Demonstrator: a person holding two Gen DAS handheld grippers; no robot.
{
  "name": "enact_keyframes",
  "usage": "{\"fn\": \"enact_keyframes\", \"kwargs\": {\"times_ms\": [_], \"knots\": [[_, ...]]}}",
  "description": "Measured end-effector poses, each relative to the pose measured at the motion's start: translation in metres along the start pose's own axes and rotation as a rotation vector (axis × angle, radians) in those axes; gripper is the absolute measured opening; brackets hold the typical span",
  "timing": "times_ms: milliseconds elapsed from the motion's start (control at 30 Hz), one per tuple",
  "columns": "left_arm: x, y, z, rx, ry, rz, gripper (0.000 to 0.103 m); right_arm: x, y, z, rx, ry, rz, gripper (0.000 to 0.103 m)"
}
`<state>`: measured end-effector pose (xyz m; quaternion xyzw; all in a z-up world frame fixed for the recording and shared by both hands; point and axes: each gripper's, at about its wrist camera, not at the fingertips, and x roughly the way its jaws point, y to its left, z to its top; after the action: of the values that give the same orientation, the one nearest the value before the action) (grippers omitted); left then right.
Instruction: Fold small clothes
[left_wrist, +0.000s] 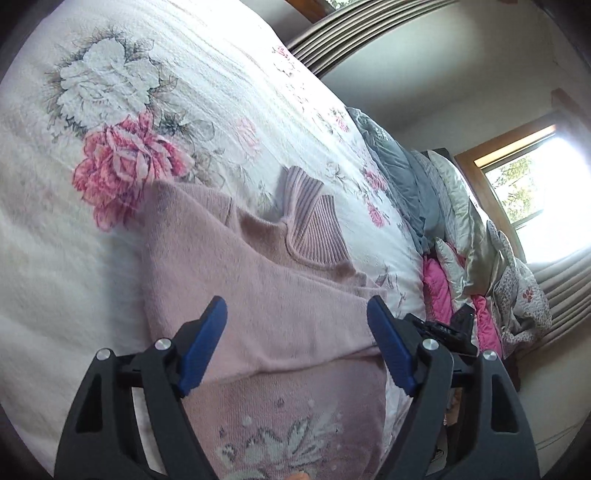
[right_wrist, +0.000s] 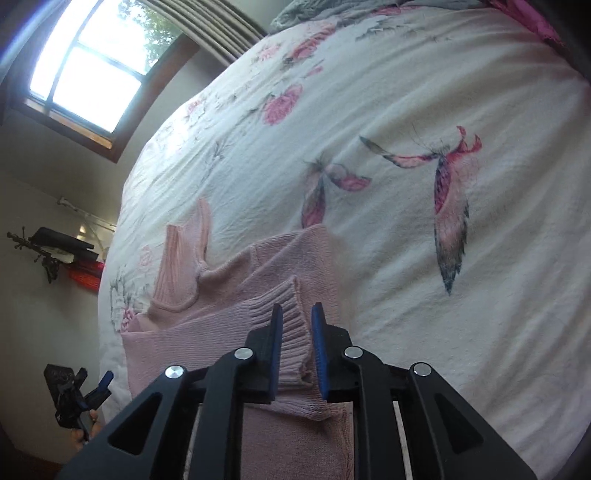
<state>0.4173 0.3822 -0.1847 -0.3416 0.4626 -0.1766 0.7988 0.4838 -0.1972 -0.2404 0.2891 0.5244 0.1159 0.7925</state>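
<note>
The small pink knitted sweater (right_wrist: 258, 295) lies flat on the flower-printed white bedspread (right_wrist: 406, 240). The right gripper (right_wrist: 297, 354), narrowly parted, straddles the ribbed sleeve cuff (right_wrist: 291, 332), apparently laying it across the body; whether it pinches is unclear. The left gripper (left_wrist: 297, 347) hovers wide open, empty.

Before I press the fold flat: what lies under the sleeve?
The pink sleeve lies across the sweater's body, above its flower motif. Whatever the sleeve covers is hidden.

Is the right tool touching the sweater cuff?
Touching. In the right wrist view the right tool has the ribbed cuff of the sweater between its fingers, both pads against the knit.
</note>
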Motion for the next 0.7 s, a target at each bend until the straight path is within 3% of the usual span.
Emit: {"fn": "enact_keyframes", "kwargs": {"times_ms": [167,267,400,433,500,600,700], "knots": [[0.021,0.018,0.014,-0.056,0.044,-0.037,0.079,0.029,0.017,-0.004,-0.028,0.094,0.096,0.019],[0.044,0.036,0.011,-0.095,0.088,-0.017,0.08,0.055,0.009,-0.012,-0.014,0.136,0.078,0.019],[0.057,0.057,0.005,-0.111,0.1,-0.024,0.08,0.064,-0.014,-0.017,0.015,0.142,0.067,0.004],[0.056,0.058,0.007,-0.116,0.102,-0.035,0.08,0.06,-0.014,-0.017,0.013,0.136,0.068,0.004],[0.05,0.053,0.011,-0.119,0.098,-0.049,0.08,0.05,-0.009,-0.015,-0.026,0.122,0.077,0.018],[0.051,0.035,0.028,-0.063,0.091,-0.069,0.08,0.047,0.005,-0.003,-0.086,0.129,0.018,0.02],[0.071,0.013,0.061,-0.038,0.094,-0.102,0.083,0.053,0.028,0.025,-0.084,0.103,0.06,0.02]]}}
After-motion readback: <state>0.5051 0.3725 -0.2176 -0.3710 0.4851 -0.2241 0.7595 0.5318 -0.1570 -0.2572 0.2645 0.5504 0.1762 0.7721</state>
